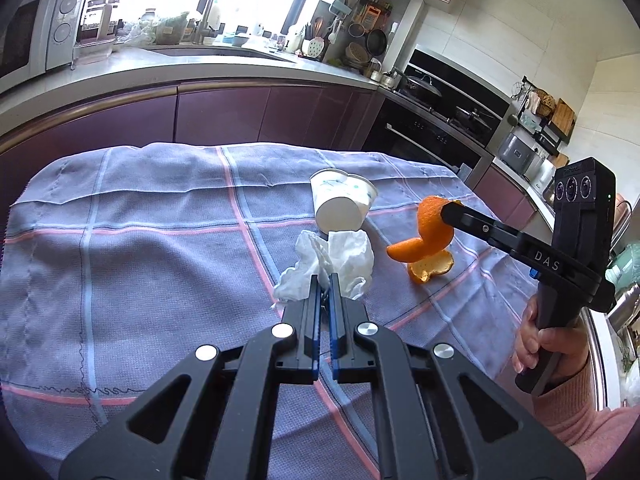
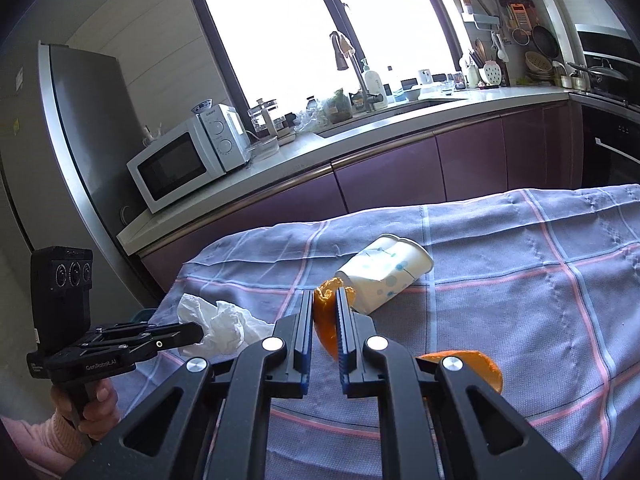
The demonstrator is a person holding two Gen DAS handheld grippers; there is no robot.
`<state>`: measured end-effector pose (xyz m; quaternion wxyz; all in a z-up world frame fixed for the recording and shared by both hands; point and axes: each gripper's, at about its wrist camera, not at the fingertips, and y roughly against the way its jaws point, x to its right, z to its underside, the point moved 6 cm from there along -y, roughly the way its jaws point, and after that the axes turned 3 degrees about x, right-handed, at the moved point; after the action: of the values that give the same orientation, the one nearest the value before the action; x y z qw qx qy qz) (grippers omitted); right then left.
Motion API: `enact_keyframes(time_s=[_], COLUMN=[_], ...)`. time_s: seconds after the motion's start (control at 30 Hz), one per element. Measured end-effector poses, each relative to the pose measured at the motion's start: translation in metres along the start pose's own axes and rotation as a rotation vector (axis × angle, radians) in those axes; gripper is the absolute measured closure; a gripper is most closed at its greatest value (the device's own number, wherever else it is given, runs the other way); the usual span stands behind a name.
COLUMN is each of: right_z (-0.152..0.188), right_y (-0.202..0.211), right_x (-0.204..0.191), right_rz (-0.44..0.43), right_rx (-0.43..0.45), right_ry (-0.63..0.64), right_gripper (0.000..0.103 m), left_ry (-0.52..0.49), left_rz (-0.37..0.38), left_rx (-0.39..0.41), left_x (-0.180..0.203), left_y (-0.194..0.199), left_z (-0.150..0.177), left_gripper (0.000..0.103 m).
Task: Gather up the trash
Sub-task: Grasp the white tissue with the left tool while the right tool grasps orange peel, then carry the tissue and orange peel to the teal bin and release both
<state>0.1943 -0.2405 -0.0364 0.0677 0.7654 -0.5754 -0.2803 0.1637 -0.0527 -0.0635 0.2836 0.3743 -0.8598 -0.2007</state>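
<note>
A crumpled white tissue (image 1: 344, 256) lies on the checked cloth (image 1: 140, 240), and my left gripper (image 1: 325, 280) is shut on its near edge. The same tissue (image 2: 224, 320) shows in the right wrist view with the left gripper (image 2: 200, 330) at it. My right gripper (image 2: 325, 294) is shut on a curled orange peel (image 2: 325, 320). In the left wrist view the right gripper (image 1: 446, 210) holds the peel (image 1: 430, 232) by its top, and the lower curl hangs close to the cloth. A white paper cup (image 1: 344, 204) lies on its side just behind the tissue.
The cloth-covered table (image 2: 540, 300) stands in front of purple kitchen cabinets (image 1: 240, 116). A worktop with a microwave (image 2: 180, 164) and a sink tap (image 2: 348, 60) runs behind. An oven and hob (image 1: 440, 120) are at the right. A hand in a pink sleeve (image 1: 560, 344) grips the right handle.
</note>
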Motion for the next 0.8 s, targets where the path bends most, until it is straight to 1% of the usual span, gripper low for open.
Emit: enact_keyframes(time_s=[0.3, 0.8], right_z=[0.000, 0.008], right_y=[-0.002, -0.027], right_x=[-0.018, -0.072], right_rz=[-0.062, -0.185], right_rx=[-0.005, -0.050], right_ry=[-0.006, 0.036], right_gripper=[0.093, 0.093], left_ry=[0.021, 0.054], left_rz=[-0.020, -0.089], left_rx=[0.049, 0.099], left_x=[-0.017, -0.044], left_y=[0.035, 0.084], left_z=[-0.002, 0.008], left_gripper=[0.099, 0.099])
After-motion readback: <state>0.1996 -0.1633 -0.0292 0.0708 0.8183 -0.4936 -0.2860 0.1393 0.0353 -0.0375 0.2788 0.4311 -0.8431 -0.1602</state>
